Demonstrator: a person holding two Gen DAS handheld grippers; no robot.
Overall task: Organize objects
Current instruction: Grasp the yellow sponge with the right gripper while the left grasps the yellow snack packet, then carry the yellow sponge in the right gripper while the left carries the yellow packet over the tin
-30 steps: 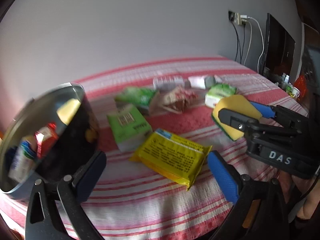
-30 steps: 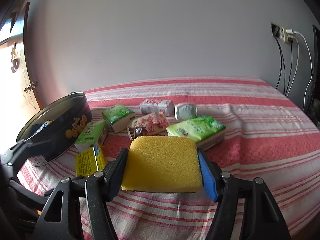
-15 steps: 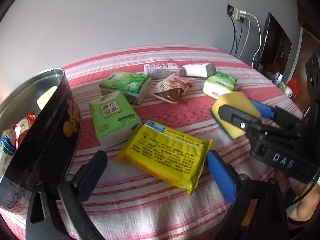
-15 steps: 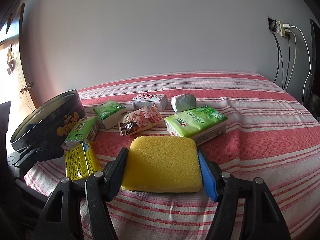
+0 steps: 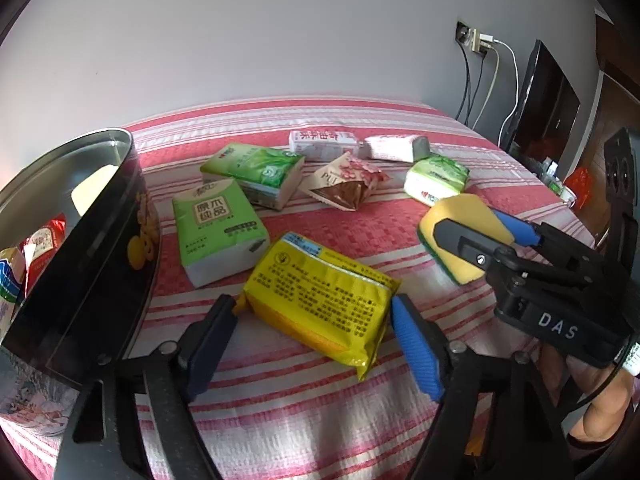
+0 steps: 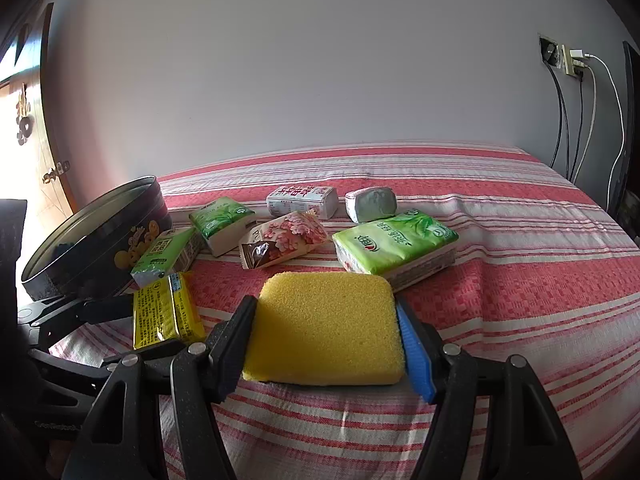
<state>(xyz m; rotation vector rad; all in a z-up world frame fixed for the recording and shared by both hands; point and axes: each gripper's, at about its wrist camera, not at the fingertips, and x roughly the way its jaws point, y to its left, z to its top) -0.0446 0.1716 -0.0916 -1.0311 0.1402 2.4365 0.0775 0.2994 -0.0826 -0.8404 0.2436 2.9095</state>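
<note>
Black tin point(image 5: 100, 248) holding snack packets, left gripper point(image 5: 316, 320) closing around yellow packet point(image 5: 320, 300), right gripper point(image 6: 326, 336) clamping sponge point(image 6: 326, 320)

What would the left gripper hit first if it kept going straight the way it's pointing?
The yellow packet: it already lies between the left gripper's closing fingers, on the striped bedspread. Pad contact is unclear.

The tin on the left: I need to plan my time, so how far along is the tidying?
Early. The tin already holds a few packets. The right gripper grips the sponge; the left gripper has just been closing around the yellow packet. Six packs remain on the bedspread.
</note>
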